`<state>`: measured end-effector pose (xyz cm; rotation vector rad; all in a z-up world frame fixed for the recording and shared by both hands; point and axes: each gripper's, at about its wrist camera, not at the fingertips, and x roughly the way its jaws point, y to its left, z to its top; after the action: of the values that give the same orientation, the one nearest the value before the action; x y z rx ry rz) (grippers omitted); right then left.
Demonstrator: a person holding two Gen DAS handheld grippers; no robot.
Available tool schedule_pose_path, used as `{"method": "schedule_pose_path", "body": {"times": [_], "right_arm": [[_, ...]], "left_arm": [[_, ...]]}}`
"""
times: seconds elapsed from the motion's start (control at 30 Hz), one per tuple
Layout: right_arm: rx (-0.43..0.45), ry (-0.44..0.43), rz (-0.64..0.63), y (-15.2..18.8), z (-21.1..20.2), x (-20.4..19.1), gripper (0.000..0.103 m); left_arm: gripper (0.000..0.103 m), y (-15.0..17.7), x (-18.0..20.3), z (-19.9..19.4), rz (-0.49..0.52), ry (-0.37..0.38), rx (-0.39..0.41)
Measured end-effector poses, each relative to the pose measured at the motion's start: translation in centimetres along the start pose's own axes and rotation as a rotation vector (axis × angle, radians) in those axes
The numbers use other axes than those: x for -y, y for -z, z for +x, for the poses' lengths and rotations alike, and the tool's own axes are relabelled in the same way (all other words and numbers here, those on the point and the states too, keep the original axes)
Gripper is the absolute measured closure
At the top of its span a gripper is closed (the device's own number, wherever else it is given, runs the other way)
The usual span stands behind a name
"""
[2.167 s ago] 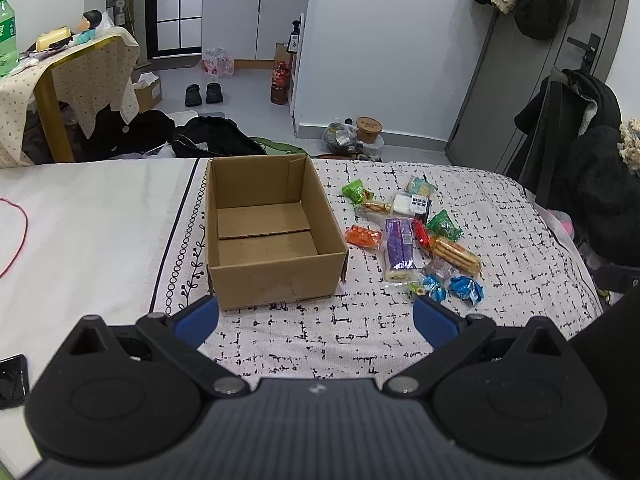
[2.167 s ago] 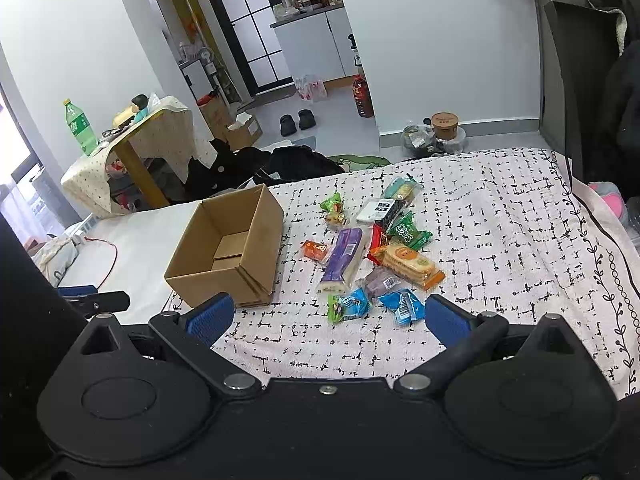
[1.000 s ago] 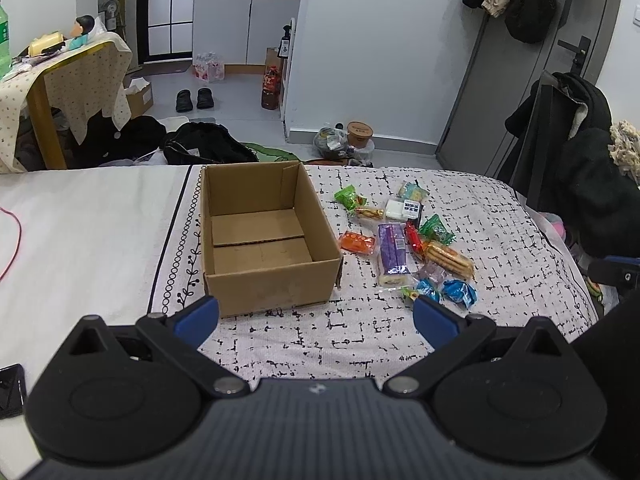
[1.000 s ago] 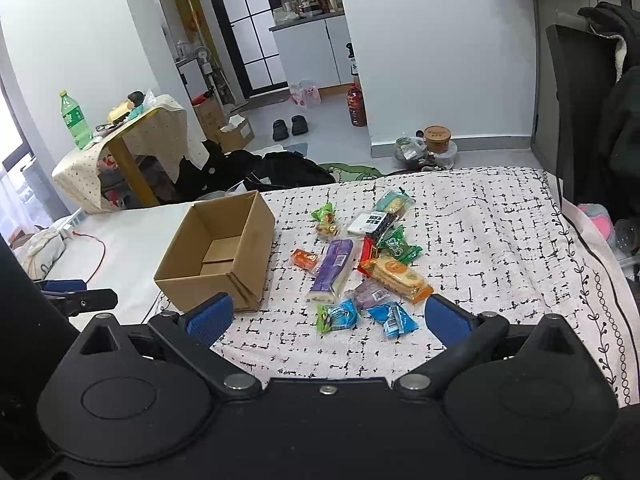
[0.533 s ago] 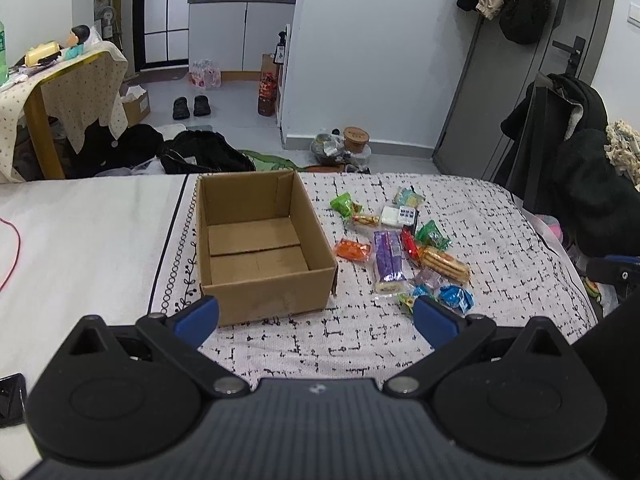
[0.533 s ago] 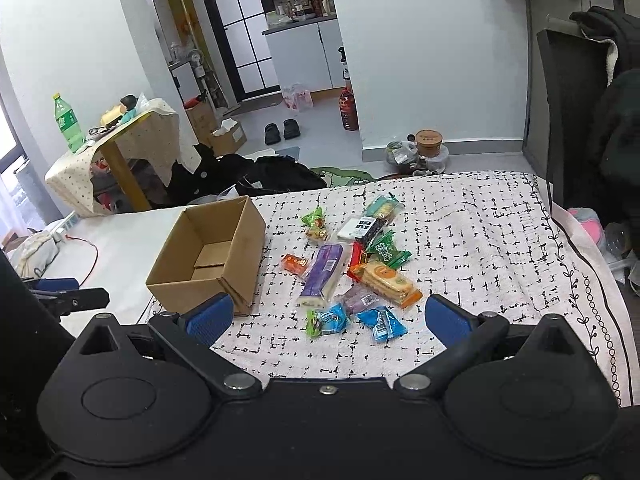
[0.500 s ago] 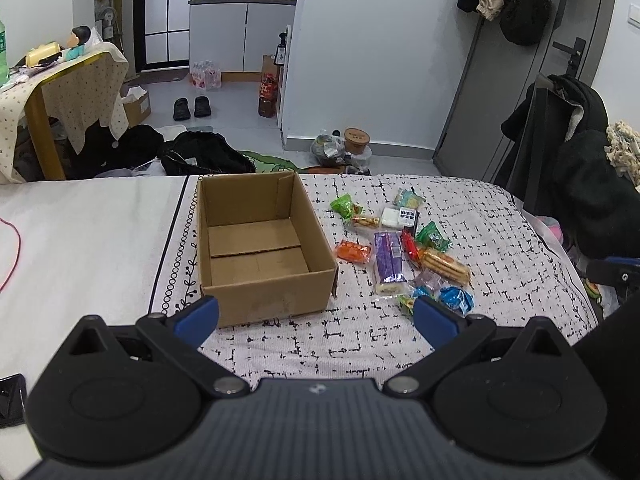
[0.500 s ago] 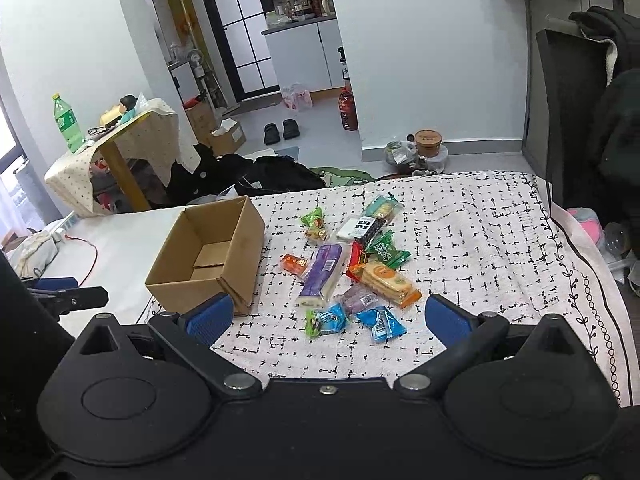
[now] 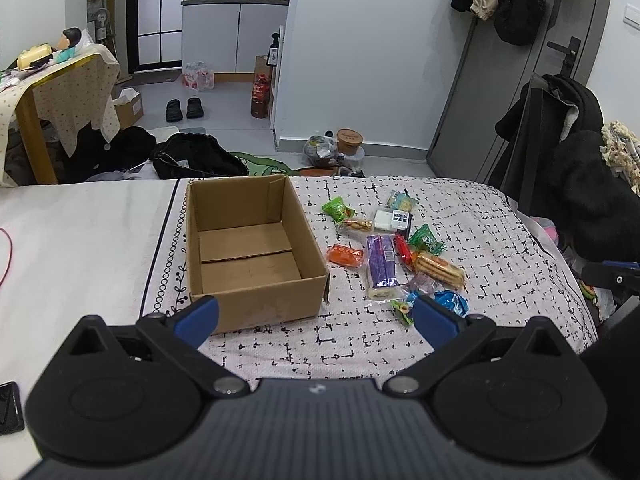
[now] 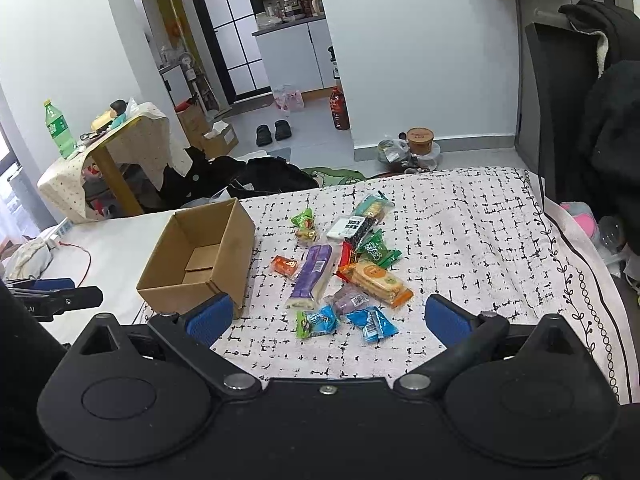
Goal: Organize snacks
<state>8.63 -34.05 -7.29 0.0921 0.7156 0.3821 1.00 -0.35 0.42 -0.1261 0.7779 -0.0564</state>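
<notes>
An open, empty cardboard box [image 9: 248,256] sits on the patterned bedspread [image 9: 480,240]; it also shows in the right wrist view [image 10: 200,264]. Right of it lie several snack packets, among them a long purple pack [image 9: 381,262] [image 10: 312,274], an orange packet [image 9: 345,255], a biscuit pack [image 9: 438,270] [image 10: 378,280] and blue packets [image 10: 372,322]. My left gripper [image 9: 316,318] is open and empty, held above the bed's near edge. My right gripper [image 10: 328,320] is open and empty, near the blue packets.
A black phone [image 9: 8,408] lies at the bed's near left. A red cable [image 9: 6,256] runs over the white sheet. A chair with dark coats [image 9: 568,168] stands right of the bed. Bags, shoes and a covered table [image 9: 60,92] are on the floor beyond.
Both grippers have pulled back and risen a little, so the box and snacks look smaller and farther away. Nothing on the bed has moved.
</notes>
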Motion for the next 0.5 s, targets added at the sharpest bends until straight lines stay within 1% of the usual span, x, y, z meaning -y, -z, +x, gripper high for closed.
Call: {"method": "schedule_pose_path", "body": {"times": [0.2,0.4,0.5], "right_arm": [[-0.003,0.011,0.015,0.2,0.7,0.5,0.000],[-0.016,0.025,0.024,0.7,1.7,0.8,0.000],[-0.018,0.036,0.027,1.0,2.1,1.0,0.000]], "left_arm": [[0.001,-0.2,0.3,1.4,0.036,0.033,-0.014],[0.002,-0.7,0.8,3.7,0.088,0.040,-0.034],[0.002,-1.1,0.9,4.9,0.097,0.045,-0.044]]}}
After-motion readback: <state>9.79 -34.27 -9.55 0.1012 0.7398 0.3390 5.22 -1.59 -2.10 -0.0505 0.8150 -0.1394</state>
